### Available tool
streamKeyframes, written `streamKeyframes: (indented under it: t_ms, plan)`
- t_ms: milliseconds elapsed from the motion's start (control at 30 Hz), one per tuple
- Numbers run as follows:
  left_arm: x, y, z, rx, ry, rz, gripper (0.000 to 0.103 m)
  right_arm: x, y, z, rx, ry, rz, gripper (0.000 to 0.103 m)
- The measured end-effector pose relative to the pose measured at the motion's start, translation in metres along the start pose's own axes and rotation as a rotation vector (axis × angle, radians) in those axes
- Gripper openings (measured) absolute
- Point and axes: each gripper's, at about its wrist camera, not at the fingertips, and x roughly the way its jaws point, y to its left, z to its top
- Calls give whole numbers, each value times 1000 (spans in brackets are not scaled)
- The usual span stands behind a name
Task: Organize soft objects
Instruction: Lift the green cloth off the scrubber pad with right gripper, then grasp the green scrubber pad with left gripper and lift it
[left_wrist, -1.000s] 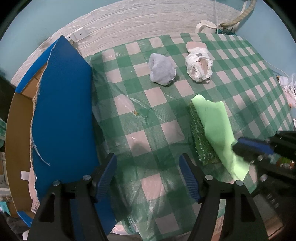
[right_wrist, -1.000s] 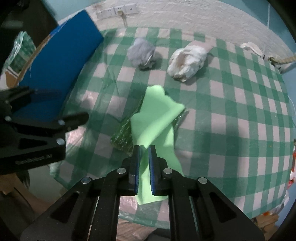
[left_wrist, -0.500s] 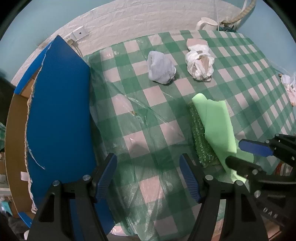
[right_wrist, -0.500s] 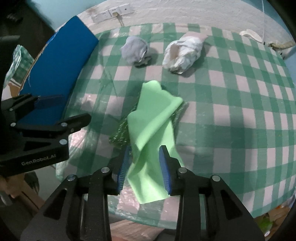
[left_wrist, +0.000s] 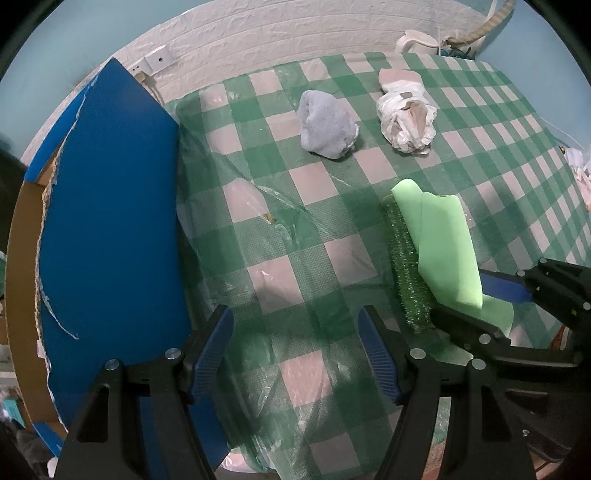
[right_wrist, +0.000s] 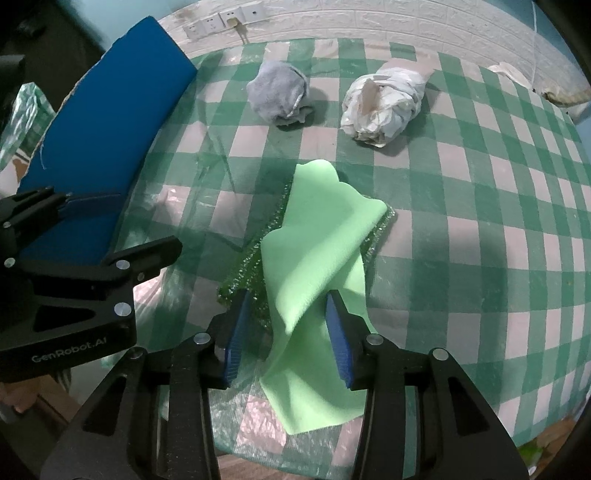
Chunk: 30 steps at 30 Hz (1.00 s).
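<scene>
Two bundles (right_wrist: 279, 94), one green cloth (right_wrist: 314, 258)

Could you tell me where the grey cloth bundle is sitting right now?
The grey cloth bundle sits toward the far side of the checked tablecloth, just left of the white bundle in the right wrist view.

A desk (left_wrist: 509, 122) draped in a green-and-white checked cloth under clear plastic film stands against a white wall panel embossed like brickwork (left_wrist: 280, 33), with pale blue-green painted wall (left_wrist: 70, 40) above it. White wall sockets (right_wrist: 221, 18) sit in a row on the panel, one with a cord hanging from it. A large blue board (left_wrist: 110, 229), its edge ragged and showing brown cardboard, leans at the desk's left side. A pale rope (left_wrist: 495, 18) trails at the far right corner. The light is dim and cool, throwing soft shadows across the cloth
</scene>
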Motion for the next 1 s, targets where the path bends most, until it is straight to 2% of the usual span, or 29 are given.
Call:
streamKeyframes:
  t_ms: [33,100,200,467,600,733,867,1000]
  plan:
    - [0,1,0,-3,0,0,72,1,1,0,-4,-2,-4,37]
    - [1,3,1,-7,0,-3,71,0,2,0,-12,-7,-7,9]
    - [1,5,1,-11,2,-5,71,-1,3,1,-17,-19,-16,4]
    - [2,-1,5,-2,3,-10,71,-27,-2,4,-22,-71,-32,4]
    - [2,-7,10,-1,3,-25,72,-47,-16,4,3,-107,-61,4]
    - [1,-14,16,-12,6,-63,73,-58,-33,4,31,-131,-97,4]
    - [0,-18,24,-45,5,-111,79,-64,-52,3,57,-149,-133,4]
    - [3,-24,30,-68,22,-131,80,-67,-69,3,87,-158,-147,4]
